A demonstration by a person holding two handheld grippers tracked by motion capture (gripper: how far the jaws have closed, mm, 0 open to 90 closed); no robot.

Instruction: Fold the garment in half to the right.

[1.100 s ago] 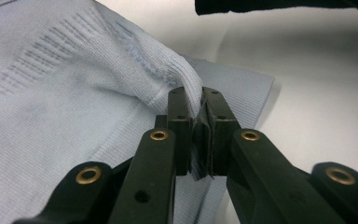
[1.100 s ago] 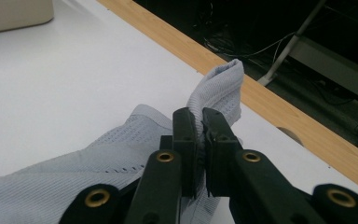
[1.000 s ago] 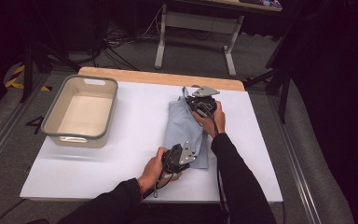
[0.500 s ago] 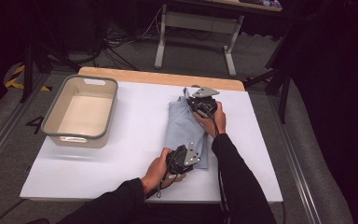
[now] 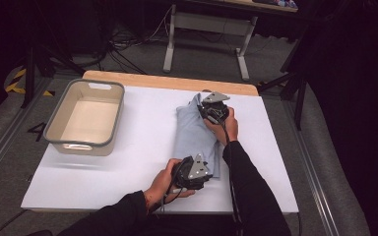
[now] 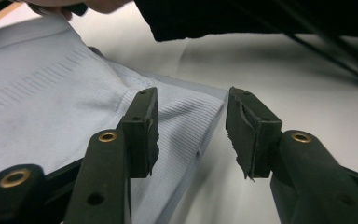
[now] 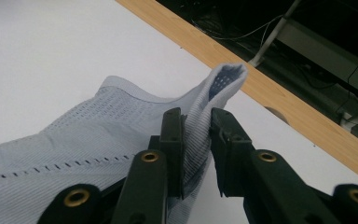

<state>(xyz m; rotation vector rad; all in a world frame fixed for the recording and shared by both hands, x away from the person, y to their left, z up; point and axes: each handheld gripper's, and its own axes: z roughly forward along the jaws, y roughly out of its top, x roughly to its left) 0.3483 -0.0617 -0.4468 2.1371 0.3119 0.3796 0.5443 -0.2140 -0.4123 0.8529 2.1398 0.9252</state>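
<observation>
A: On the white table [image 5: 103,172], right of its middle, the pale blue garment [image 5: 193,135] is lying folded into a long strip that runs from the near edge toward the wooden far edge [image 5: 167,81].

B: And what is gripping it?

A: At the far end, the right gripper [image 5: 207,109] is pinching a corner of the cloth. In the right gripper view its jaws are sitting close together with a fold of the ribbed, perforated fabric [image 7: 205,107] caught between them, and the tip of that fold is standing up above the jaws.

B: Is the left gripper [image 5: 203,173] holding anything?

A: No, it is sitting at the near end with its jaws spread apart. In the left gripper view the ribbed hem corner [image 6: 191,109] is lying in the gap between them, and one jaw is resting over the cloth while the other is standing over bare table.

B: What else is lying around it?

A: A beige bin [image 5: 59,125] is sitting well apart, on the left side of the table. Beyond the table, cables and grey metal legs [image 5: 204,37] are showing on the floor.
</observation>
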